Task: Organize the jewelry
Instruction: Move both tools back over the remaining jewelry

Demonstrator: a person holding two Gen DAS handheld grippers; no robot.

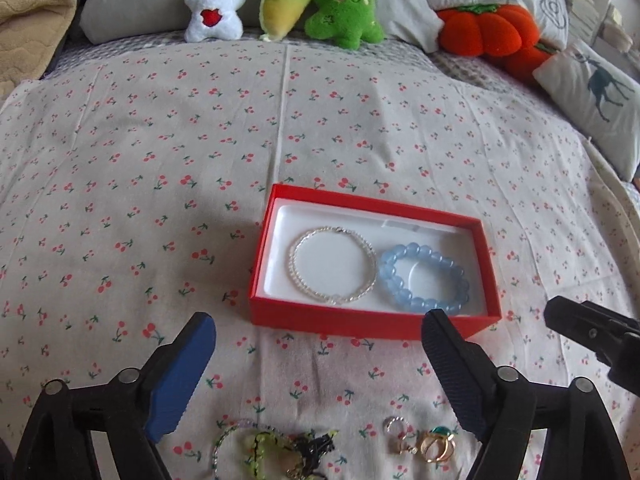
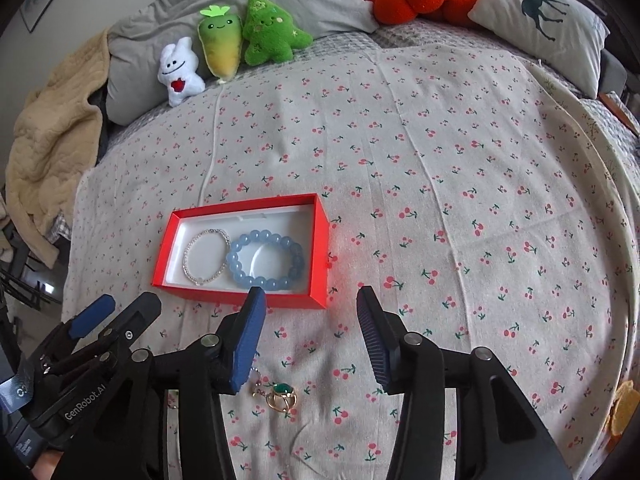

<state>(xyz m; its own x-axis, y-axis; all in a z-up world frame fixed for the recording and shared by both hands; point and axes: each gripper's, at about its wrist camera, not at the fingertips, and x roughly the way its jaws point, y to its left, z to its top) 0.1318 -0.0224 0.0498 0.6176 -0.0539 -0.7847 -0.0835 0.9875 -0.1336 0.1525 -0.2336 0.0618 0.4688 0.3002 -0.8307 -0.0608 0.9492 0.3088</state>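
Box: red box (image 1: 372, 322) on the cherry-print bed sheet (image 1: 160, 152), holding a clear bead bracelet (image 1: 334, 264) touching a blue bead bracelet (image 1: 424, 280).
Left out: gold rings (image 2: 282, 396) and green beaded pieces (image 1: 264, 450) on the sheet, near the box's front wall.
Left gripper (image 1: 320, 364): wide, empty.
Right gripper (image 2: 310, 334): partly spread, empty.
Next step, judged: pinch one ring only, avoiding sheet folds; set it in bare tray space.

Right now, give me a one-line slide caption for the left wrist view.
Open left gripper hovers before the red box holding two bracelets; rings wait on the bedsheet.
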